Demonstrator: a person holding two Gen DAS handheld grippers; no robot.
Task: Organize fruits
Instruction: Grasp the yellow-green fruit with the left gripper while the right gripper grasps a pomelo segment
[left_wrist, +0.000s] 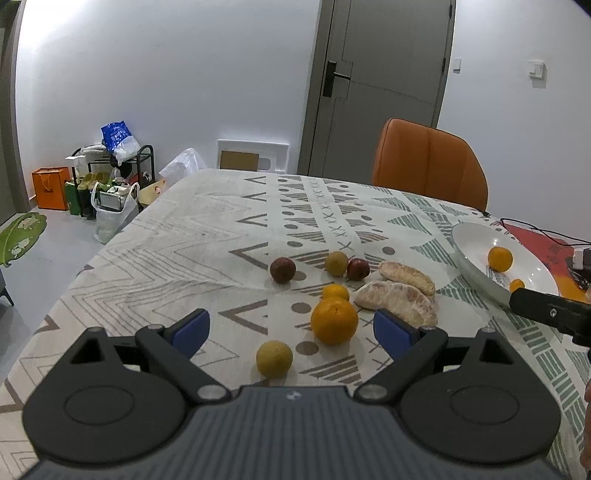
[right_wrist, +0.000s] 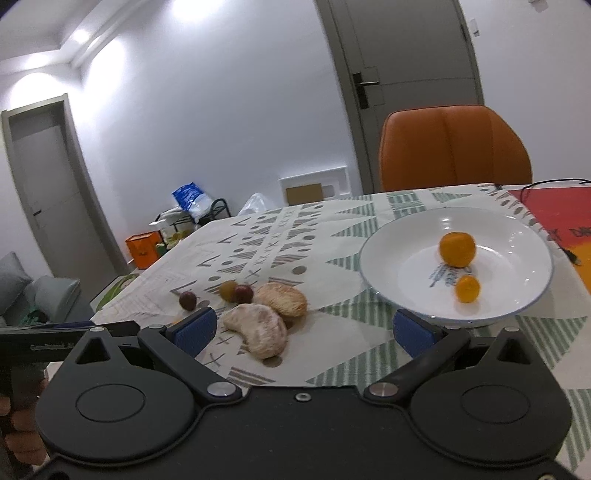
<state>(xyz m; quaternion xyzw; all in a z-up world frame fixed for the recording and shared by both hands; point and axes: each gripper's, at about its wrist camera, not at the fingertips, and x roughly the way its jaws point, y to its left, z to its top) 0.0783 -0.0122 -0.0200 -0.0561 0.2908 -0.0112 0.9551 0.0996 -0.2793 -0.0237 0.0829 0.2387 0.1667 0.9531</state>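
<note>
Fruit lies on the patterned tablecloth (left_wrist: 207, 236). My left gripper (left_wrist: 291, 326) is open and empty, above a large orange (left_wrist: 334, 320) and a yellow-green fruit (left_wrist: 274, 358). Beyond lie a small orange (left_wrist: 335, 292), two peeled pomelo segments (left_wrist: 397, 302), two dark red fruits (left_wrist: 282, 270) and another yellow-green fruit (left_wrist: 336, 263). The white plate (right_wrist: 384, 254) holds an orange (right_wrist: 457, 249) and a small orange (right_wrist: 467, 289). My right gripper (right_wrist: 312, 330) is open and empty, between the pomelo segments (right_wrist: 258, 328) and the plate's near rim.
An orange chair (left_wrist: 430, 162) stands behind the table's far edge. A black cable (left_wrist: 535, 230) and a charger lie on the red-orange cloth right of the plate (left_wrist: 476, 236). Bags and a shoe rack (left_wrist: 110, 177) stand on the floor at the left.
</note>
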